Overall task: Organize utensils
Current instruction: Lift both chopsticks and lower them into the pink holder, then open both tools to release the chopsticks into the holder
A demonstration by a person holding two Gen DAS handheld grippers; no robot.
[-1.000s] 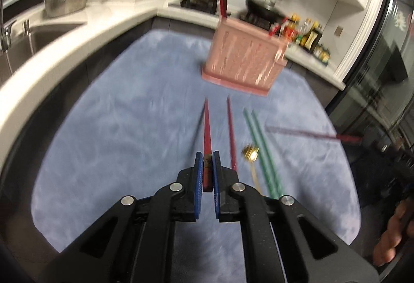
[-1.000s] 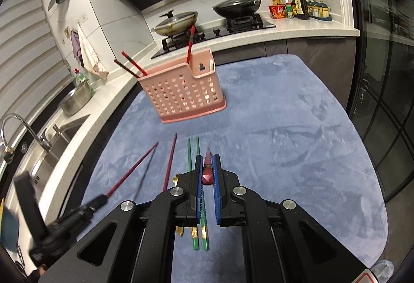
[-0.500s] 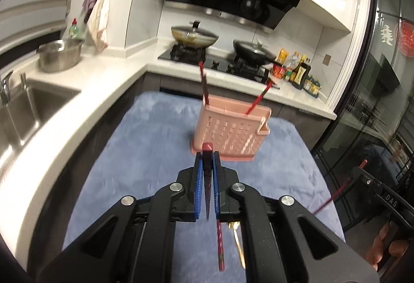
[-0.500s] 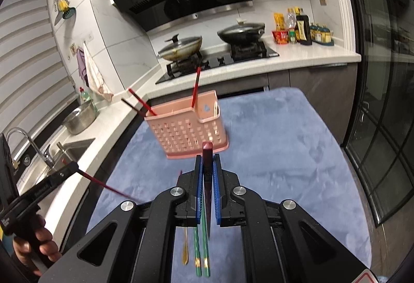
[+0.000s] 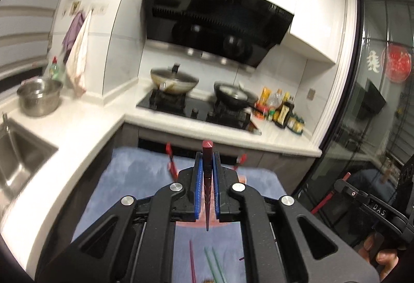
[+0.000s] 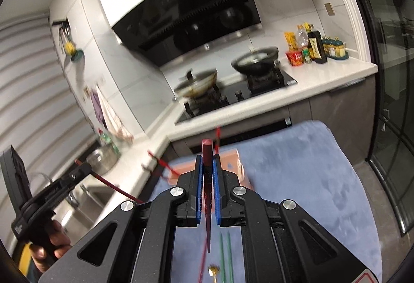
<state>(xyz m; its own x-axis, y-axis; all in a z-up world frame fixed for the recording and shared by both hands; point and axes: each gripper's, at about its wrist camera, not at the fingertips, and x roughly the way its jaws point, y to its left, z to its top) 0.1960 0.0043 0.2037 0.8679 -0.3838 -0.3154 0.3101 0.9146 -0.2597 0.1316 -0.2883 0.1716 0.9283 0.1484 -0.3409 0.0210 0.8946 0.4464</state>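
My left gripper [image 5: 207,156] is shut on a dark red chopstick [image 5: 207,179] that stands upright between the blue pads, thick end up. My right gripper [image 6: 207,157] is shut on another dark red chopstick [image 6: 207,184] in the same way. Both hang above the blue mat [image 6: 297,153], just in front of the pink basket [image 6: 234,161], which the fingers largely hide. Red chopsticks [image 5: 169,156] stick out of the basket. Below on the mat lie two green chopsticks [image 6: 224,254], a gold spoon [image 6: 214,270] and a reddish chopstick [image 5: 191,259]. Each view shows the other gripper [image 6: 82,169] at its edge.
Behind the mat runs a white counter [image 5: 181,128] with a hob and two pans [image 5: 176,78]. A steel bowl [image 5: 38,97] and a sink [image 5: 15,153] are on the left, bottles [image 6: 315,45] at the right end. Glass doors [image 6: 393,102] close off the right side.
Both grippers have risen from the mat with their red chopsticks, which swung from lying forward to upright. The basket has sunk behind the fingers and the loose utensils now lie below.
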